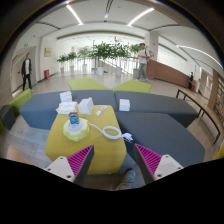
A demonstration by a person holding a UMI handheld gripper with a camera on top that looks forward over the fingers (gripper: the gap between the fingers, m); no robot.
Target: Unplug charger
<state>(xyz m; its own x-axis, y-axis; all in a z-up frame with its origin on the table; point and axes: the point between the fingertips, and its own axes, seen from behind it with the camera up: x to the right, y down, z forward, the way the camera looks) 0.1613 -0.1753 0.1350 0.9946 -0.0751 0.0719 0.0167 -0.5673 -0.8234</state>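
Observation:
A yellow low table stands just ahead of my fingers, among grey sofas. On it lie a white coiled cable with a small white charger, a blue-and-white object on a white base, and white boxes at the far edge. My gripper is open and empty, its pink pads spread wide, below the table's near edge. The charger lies beyond the fingers, a little right of the table's middle.
Grey sofas surround the table, with yellow-green cushions behind. A person stands far left and another by a counter at the far right. Potted plants line the back. A wooden rail runs at right.

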